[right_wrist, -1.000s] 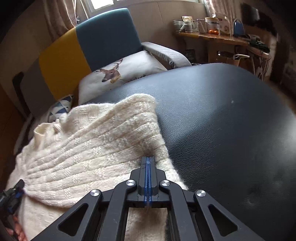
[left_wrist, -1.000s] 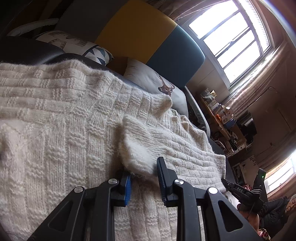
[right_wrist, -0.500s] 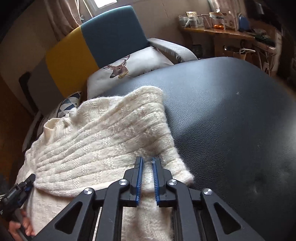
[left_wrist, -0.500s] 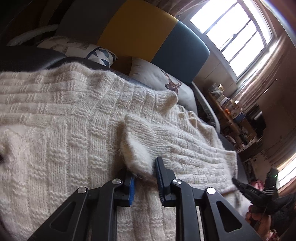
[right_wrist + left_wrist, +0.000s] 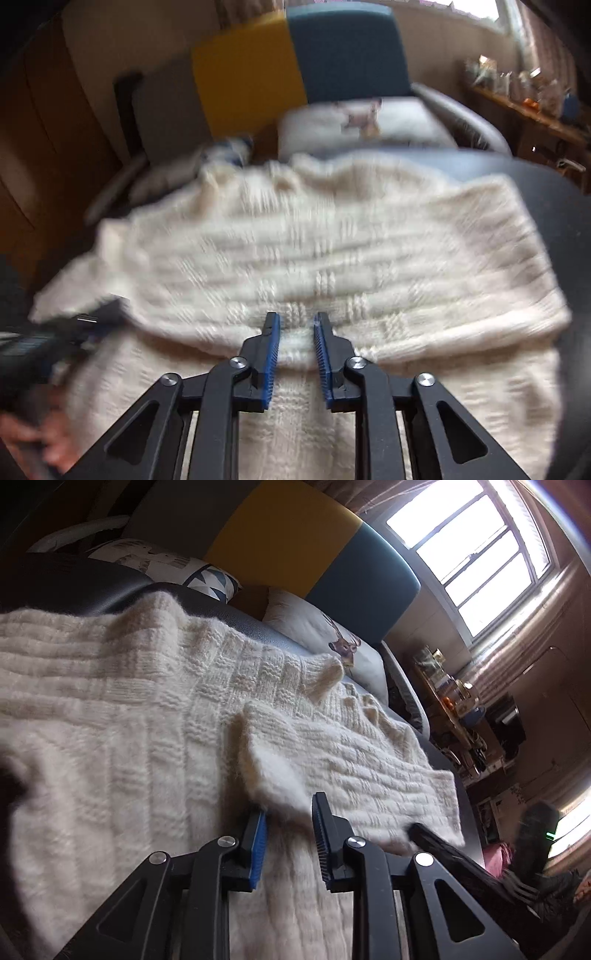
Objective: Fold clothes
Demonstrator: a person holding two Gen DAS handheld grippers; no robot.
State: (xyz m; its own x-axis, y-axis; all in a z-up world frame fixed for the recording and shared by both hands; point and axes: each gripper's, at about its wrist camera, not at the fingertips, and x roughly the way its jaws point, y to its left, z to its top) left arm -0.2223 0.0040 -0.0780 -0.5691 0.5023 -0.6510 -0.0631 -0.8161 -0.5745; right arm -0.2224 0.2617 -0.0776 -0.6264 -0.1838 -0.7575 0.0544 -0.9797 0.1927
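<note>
A cream knitted sweater (image 5: 129,738) lies spread on a black leather surface (image 5: 74,587). One sleeve (image 5: 351,775) is folded across its body, and the cuff (image 5: 273,775) lies just ahead of my left gripper (image 5: 288,816). That gripper stands open with its blue pads on either side of the cuff's edge. In the blurred right wrist view my right gripper (image 5: 295,325) is open over the sweater (image 5: 314,240), at the folded sleeve's lower edge. The left gripper (image 5: 92,321) shows at the left there, held by a hand (image 5: 26,439).
Behind the black surface (image 5: 554,192) stands a sofa with a yellow and blue back (image 5: 314,554) and a deer-print cushion (image 5: 332,642). A cluttered wooden table (image 5: 454,705) lines the wall under a bright window (image 5: 469,550). Bare leather lies right of the sweater.
My right gripper has opened, let go of the sweater's edge and swung left over the folded sleeve. My left gripper stays open at the cuff and has opened a little wider.
</note>
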